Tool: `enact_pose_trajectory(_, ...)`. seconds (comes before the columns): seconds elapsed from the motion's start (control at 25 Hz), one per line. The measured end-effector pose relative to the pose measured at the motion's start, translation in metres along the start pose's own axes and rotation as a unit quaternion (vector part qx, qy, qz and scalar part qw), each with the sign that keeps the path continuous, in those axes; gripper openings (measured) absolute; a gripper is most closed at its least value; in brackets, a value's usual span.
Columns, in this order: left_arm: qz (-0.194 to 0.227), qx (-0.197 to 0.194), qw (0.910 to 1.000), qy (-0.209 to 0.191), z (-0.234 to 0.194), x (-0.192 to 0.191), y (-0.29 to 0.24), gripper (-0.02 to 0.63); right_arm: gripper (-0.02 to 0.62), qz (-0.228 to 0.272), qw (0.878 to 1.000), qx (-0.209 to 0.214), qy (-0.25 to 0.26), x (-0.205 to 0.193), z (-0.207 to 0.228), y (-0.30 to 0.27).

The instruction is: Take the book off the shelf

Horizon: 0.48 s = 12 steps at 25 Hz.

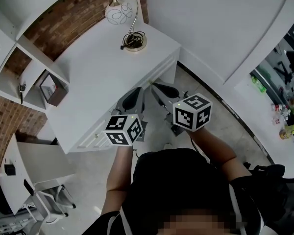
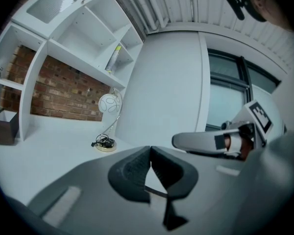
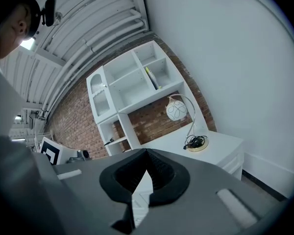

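The book (image 2: 113, 58) is a thin yellow-green volume that leans in an upper cubby of the white wall shelf (image 2: 83, 62). It also shows in the right gripper view, the book (image 3: 152, 77) slanting in the top right cubby; the head view does not show it. Both grippers are held side by side in front of the white desk (image 1: 103, 77), far below the book. My left gripper (image 1: 134, 94) has its jaws together with nothing between them, its tips (image 2: 150, 150) meeting. My right gripper (image 1: 159, 88) is also shut and empty, its tips (image 3: 146, 152) touching.
A lamp (image 1: 121, 13) with a white globe stands at the desk's far right corner, its cord coiled on the base. A brown box (image 1: 51, 89) sits in a low cubby. Drawer fronts (image 1: 95, 136) face me. A chair (image 1: 54, 202) stands at lower left.
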<state>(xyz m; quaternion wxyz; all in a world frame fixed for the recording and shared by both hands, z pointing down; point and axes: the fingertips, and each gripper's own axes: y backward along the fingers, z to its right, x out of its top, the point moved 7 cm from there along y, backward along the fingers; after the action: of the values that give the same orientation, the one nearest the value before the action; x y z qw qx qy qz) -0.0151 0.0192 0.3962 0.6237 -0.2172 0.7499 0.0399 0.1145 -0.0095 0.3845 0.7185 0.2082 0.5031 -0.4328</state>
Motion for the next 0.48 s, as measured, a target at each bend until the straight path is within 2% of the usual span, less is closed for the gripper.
enact_pose_trajectory(0.48,0.008,0.029,0.9996,0.000,-0.006,0.009,-0.018,0.006,-0.002,0.001,1.000,0.019,0.002,0.013,0.022,-0.013)
